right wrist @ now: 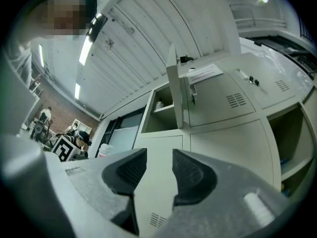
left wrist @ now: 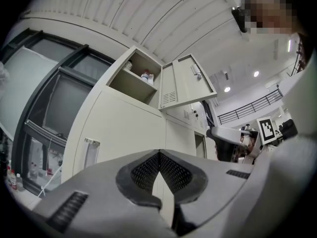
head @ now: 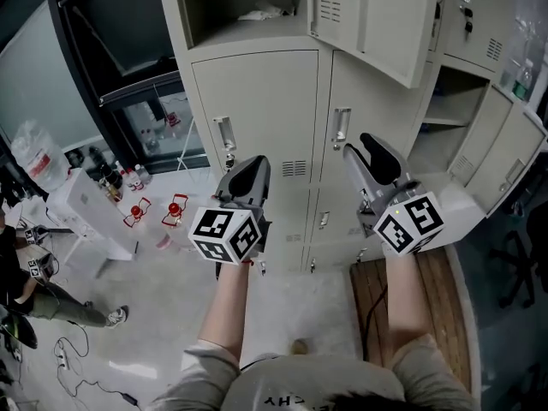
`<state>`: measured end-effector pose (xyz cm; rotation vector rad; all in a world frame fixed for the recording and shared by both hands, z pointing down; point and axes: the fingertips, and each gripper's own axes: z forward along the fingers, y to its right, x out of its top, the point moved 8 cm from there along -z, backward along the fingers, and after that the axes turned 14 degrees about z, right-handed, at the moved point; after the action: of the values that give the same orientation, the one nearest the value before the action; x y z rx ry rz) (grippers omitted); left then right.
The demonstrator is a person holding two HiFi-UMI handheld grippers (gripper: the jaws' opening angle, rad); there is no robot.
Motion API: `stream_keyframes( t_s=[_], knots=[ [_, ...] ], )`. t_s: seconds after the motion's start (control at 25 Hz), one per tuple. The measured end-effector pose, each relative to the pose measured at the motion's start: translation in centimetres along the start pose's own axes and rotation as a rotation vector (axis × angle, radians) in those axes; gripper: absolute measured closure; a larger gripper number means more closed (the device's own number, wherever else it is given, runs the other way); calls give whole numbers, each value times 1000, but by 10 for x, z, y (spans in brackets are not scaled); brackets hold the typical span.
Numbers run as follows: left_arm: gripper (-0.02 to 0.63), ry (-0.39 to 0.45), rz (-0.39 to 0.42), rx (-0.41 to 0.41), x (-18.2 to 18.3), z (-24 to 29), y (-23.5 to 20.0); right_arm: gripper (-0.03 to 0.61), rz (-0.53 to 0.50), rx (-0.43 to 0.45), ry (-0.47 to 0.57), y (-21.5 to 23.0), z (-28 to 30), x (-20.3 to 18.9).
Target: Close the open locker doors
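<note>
Jaws of the left gripper (left wrist: 159, 153) are touching each other, holding nothing; those of the right gripper (right wrist: 159, 156) are standing apart, also empty. Both are pointing at the lockers (head: 257, 92). One open upper door (head: 377, 20) is hanging at one o'clock, another door (head: 503, 165) at three o'clock. This is probably the approaching step; the next move is asking for a push on the upper door.

Two matching tools here: the left tool (head: 248, 168) and right tool (head: 373, 148) both have pale grey, faintly speckled shells. Their black pads (left wrist: 146, 172) are moulded with a fine mesh grain. Each tool carries a white cube (head: 227, 234) printed with black square markers. The person's in a light grey shirt (head: 282, 385) with dark lettering on the chest and short sleeves (head: 201, 366).
</note>
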<state>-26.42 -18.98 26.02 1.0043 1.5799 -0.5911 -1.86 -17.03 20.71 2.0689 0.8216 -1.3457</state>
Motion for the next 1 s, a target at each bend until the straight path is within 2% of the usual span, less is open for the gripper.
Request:
stream_keyframes(
  t_s=[0.44,1.0],
  knots=[
    [617,37,67,-42,44,44,11,382,-69,5,130,7,24,70],
    [617,15,83,-38,38,47,17,371,-77,-16,228,6,33,97]
  ],
)
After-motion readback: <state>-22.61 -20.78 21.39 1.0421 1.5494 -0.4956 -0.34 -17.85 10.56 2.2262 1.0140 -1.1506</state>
